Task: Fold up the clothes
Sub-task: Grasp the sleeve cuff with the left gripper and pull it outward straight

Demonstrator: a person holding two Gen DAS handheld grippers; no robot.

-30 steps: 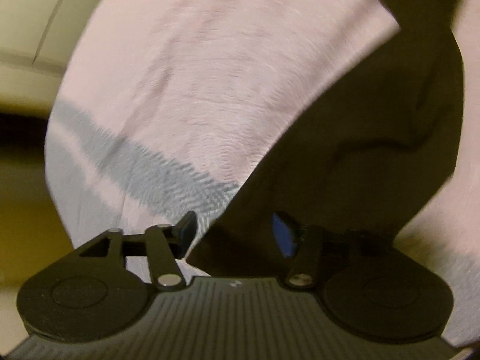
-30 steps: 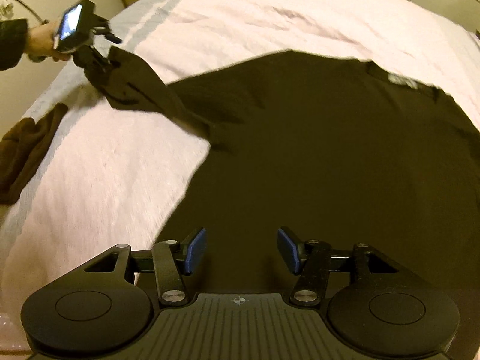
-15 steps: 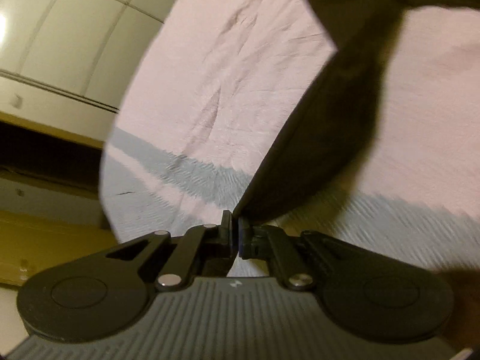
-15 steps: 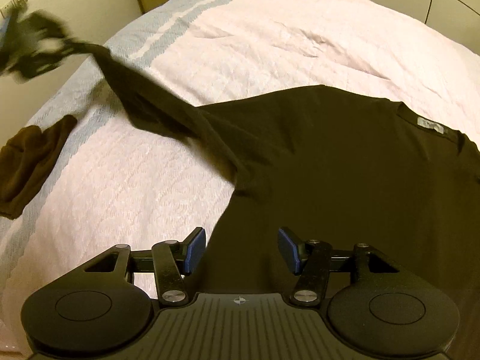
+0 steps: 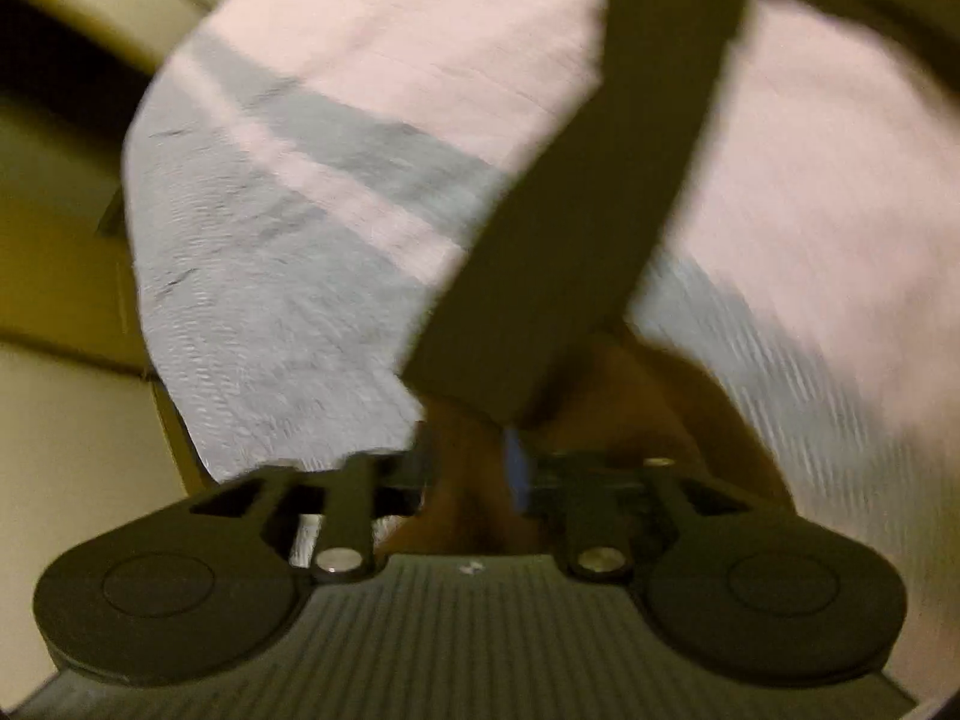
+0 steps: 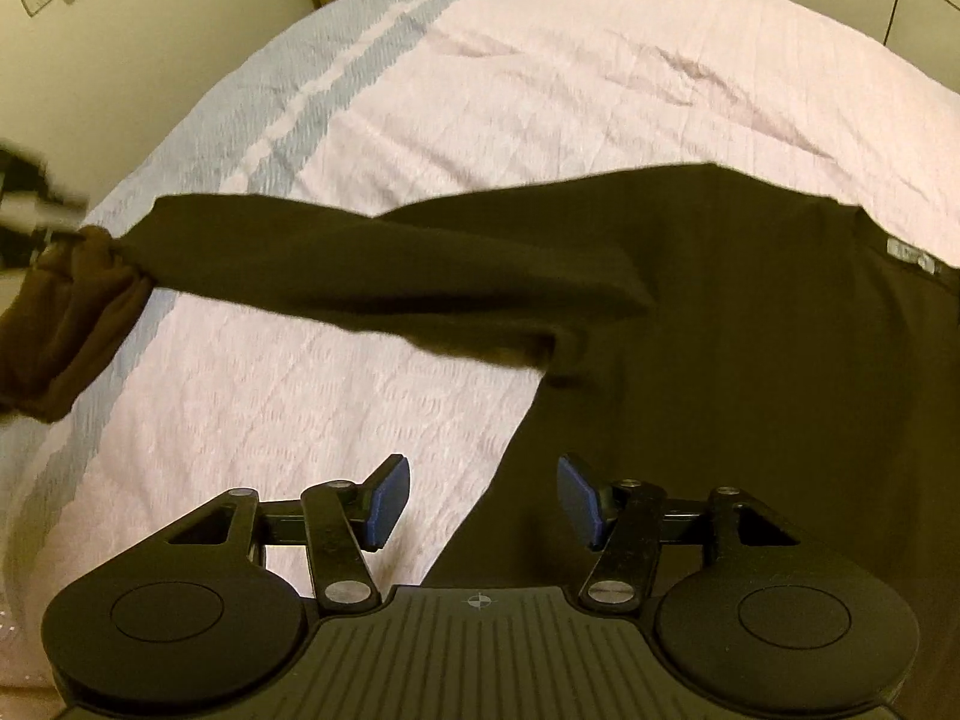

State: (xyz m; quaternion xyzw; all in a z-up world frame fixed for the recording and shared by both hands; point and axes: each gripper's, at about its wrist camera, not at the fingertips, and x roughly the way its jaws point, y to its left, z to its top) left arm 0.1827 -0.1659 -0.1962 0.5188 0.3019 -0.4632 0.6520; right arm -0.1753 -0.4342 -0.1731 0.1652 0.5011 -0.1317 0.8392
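A black long-sleeved shirt (image 6: 750,330) lies flat on the bed, collar label at the right. Its left sleeve (image 6: 372,264) is stretched straight out to the left across the bedspread. In the left wrist view the sleeve (image 5: 576,240) runs from the top down to my left gripper (image 5: 468,456), whose fingers stand slightly apart just below the cuff; the view is blurred. My left gripper also shows as a blur at the far left of the right wrist view (image 6: 36,204). My right gripper (image 6: 483,501) is open and empty, hovering over the shirt's lower left edge.
The bed carries a pink bedspread (image 6: 540,90) with a grey-blue striped border (image 6: 336,78) along its left side. A brown garment (image 6: 66,324) lies on the bed's left edge, under the sleeve end. Walls and a tiled surface lie beyond the bed.
My left gripper shut on the sleeve cuff, pulled it out leftward until straight, and now its fingers have parted. My right gripper stayed open and drifted slightly left over the shirt's edge.
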